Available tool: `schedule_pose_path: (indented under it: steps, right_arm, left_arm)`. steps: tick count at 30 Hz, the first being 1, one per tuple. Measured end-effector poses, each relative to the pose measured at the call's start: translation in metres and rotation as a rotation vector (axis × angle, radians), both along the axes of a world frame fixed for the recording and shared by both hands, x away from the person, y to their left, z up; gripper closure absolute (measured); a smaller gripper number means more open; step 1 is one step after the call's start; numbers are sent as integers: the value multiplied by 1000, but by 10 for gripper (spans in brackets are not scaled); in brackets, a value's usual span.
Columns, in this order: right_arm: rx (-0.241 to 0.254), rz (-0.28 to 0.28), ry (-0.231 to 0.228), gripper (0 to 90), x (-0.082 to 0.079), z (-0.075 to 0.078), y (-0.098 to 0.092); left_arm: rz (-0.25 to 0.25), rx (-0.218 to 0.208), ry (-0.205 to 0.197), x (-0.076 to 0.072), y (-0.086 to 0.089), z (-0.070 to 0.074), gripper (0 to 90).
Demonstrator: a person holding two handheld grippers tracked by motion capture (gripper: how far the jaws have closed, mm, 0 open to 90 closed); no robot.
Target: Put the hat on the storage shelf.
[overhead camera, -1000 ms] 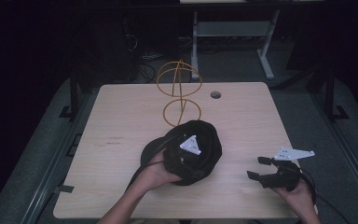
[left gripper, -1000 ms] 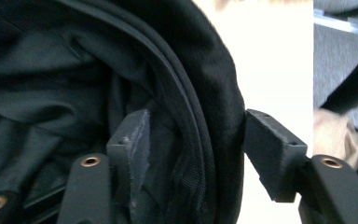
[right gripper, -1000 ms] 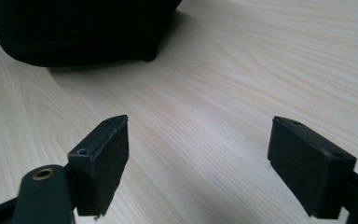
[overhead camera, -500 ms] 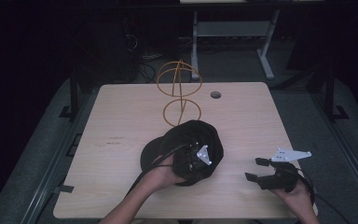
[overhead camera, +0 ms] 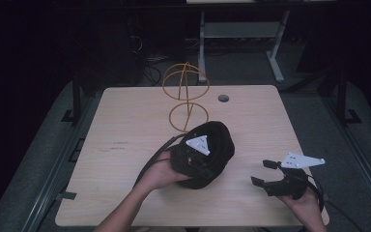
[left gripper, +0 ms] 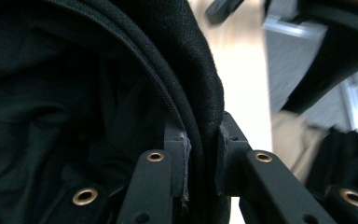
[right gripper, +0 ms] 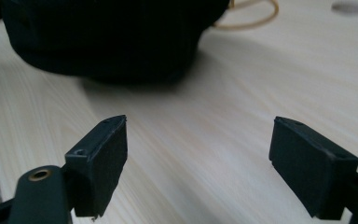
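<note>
Pinching the thick rim of the black hat (left gripper: 200,84), my left gripper (left gripper: 200,163) has just closed on the fabric. The hat sits mid-counter (overhead camera: 125,145), just before the wire stand (overhead camera: 186,99). My right gripper (overhead camera: 263,173) hovers apart, jaws wide, holding nothing.

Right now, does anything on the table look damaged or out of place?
Nothing stands out. The left gripper pinches the black hat by its rim, the wire stand is upright, and the right gripper is open.

Dim room around a softly lit table (overhead camera: 125,125); the left gripper view's far background is blurred and overexposed.
</note>
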State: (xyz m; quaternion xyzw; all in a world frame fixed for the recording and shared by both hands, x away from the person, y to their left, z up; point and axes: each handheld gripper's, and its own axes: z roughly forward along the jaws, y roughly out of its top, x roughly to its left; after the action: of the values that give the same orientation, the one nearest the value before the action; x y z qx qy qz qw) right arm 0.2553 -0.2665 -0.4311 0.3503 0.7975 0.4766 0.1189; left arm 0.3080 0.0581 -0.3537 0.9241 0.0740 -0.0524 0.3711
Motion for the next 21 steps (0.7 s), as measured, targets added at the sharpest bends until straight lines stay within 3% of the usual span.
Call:
schedule_pose_path:
  steps: [3,7,10,15,21]
  right_arm:
    - [49,0,-48,183,-4,10,4]
    - [111,6,-93,178,-8,18,5]
    - [142,4,-100,177,-9,21,5]
    - [196,-12,-132,177,-9,26,0]
    - [202,-20,-142,186,-9,29,-3]
  left_arm:
    - [-30,-78,31,-1,-2,9,773]
    - [-54,-96,30,-3,-11,13,773]
    - [-69,-105,30,-3,-17,15,773]
    - [-121,-152,44,-6,-33,22,773]
    - [-165,-177,47,-12,-45,30,773]
